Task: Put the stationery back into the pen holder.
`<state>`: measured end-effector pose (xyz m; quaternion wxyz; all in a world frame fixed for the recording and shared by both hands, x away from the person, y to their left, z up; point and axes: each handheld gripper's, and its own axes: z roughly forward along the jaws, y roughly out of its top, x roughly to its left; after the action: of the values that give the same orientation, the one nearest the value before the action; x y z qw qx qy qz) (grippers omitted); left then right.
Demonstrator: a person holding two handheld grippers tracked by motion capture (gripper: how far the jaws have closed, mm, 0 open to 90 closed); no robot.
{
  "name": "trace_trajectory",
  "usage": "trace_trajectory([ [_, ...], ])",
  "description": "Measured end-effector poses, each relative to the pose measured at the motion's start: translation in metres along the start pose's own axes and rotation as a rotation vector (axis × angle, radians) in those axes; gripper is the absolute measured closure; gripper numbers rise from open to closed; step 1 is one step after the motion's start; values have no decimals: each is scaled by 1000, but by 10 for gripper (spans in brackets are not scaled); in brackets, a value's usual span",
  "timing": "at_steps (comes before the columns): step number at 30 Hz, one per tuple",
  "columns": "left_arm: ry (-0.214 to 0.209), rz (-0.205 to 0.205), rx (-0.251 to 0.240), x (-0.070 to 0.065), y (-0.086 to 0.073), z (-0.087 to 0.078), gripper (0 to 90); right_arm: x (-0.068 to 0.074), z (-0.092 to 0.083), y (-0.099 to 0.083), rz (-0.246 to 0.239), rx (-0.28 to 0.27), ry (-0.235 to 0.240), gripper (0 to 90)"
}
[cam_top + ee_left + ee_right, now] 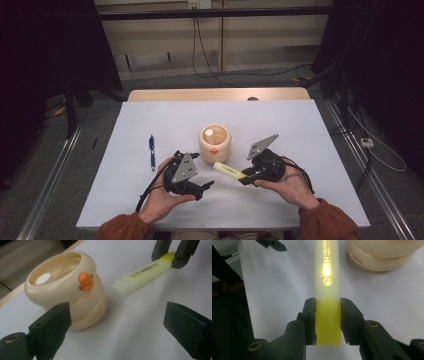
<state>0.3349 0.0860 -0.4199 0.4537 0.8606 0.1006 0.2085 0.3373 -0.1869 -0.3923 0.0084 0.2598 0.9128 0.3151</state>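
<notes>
Right gripper point(328, 315) clamps the yellow end of the highlighter point(327, 270) just beside the duck cup point(67, 287), left gripper point(117, 322) w/ jaws wide & empty: grip the cap squarely, then pull straight.

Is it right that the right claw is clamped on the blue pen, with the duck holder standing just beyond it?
Not quite. The right claw is clamped on the yellow highlighter, as the right gripper view shows. The blue pen lies untouched on the table in the high view. The duck holder does stand just beyond.
</notes>
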Motion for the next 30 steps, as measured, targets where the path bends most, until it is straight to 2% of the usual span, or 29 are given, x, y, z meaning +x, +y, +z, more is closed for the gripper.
trace_trajectory([
  [3,7,29,5,-2,3,5,86,0,-1,0,0,-4,0,675],
  [6,32,120,16,-7,4,9,93,0,-3,1,-7,-7,-2,675],
  [10,61,186,32,-12,4,13,116,1,-2,3,-11,1,-1,675],
  [16,123,242,36,-20,3,14,132,1,3,8,-11,22,6,675],
  [20,149,269,44,-25,2,14,186,2,7,14,-19,28,15,675],
  [22,170,319,53,-26,3,15,197,3,8,17,-26,29,14,675],
  [25,193,367,54,-29,4,16,225,5,8,21,-32,37,12,675],
  [26,204,397,46,-32,5,16,243,5,9,22,-36,37,11,675],
  [27,214,445,57,-33,7,17,251,5,9,23,-32,43,14,675],
  [30,218,452,77,-37,11,19,253,5,11,25,-34,46,16,675],
])
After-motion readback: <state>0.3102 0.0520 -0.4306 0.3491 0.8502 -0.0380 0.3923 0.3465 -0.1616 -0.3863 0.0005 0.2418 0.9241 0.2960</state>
